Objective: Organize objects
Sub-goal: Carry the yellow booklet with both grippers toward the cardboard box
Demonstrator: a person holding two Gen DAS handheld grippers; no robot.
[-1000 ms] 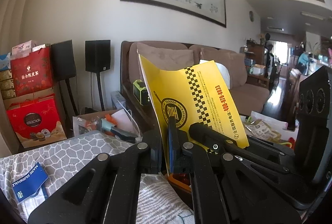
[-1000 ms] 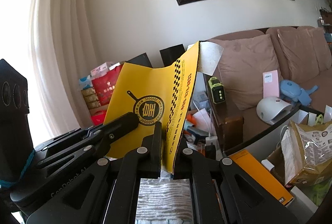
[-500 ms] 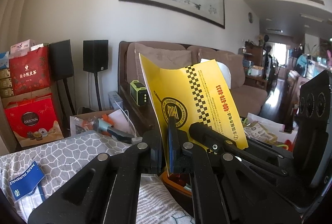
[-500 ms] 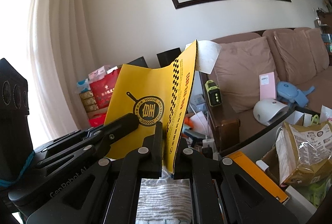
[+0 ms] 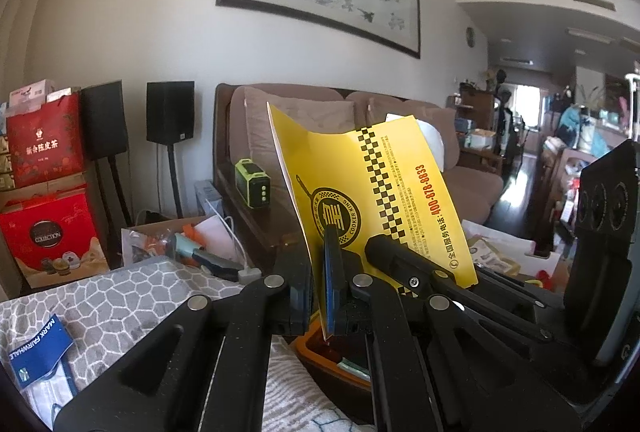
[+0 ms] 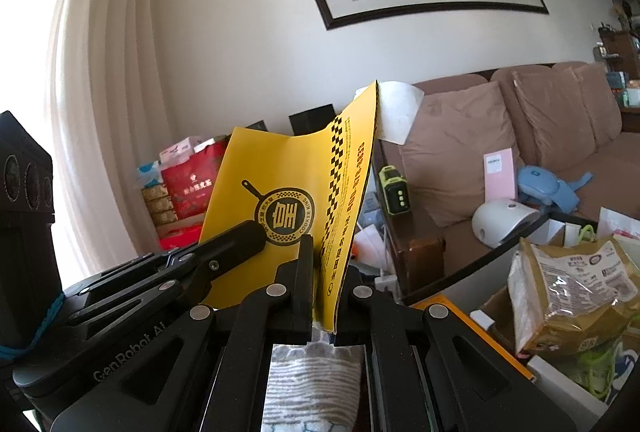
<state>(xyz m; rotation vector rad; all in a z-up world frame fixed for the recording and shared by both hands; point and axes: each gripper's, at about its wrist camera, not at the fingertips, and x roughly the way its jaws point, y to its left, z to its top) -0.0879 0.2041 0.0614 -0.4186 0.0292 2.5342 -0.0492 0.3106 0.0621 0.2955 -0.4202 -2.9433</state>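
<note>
A yellow booklet (image 5: 372,192) with a black frying-pan logo and a checkered stripe is held upright in the air between both grippers. My left gripper (image 5: 318,268) is shut on its lower left edge. My right gripper (image 6: 326,272) is shut on its lower right edge; the booklet (image 6: 288,184) bows between the two grips. In the left wrist view the right gripper's fingers (image 5: 404,260) reach in from the right onto the booklet. In the right wrist view the left gripper's fingers (image 6: 236,240) reach in from the left. A white sheet (image 6: 398,112) sticks out behind the booklet's top.
A grey patterned cloth (image 5: 116,296) with a blue card (image 5: 38,352) lies below left. An orange-rimmed box (image 5: 332,360) sits under the grippers. A brown sofa (image 6: 520,128), a green speaker (image 6: 394,194), red gift boxes (image 5: 48,228) and a snack bag (image 6: 572,288) surround.
The view has drifted slightly, the room shifting a little behind the booklet. Both grippers keep their hold on the yellow booklet.
</note>
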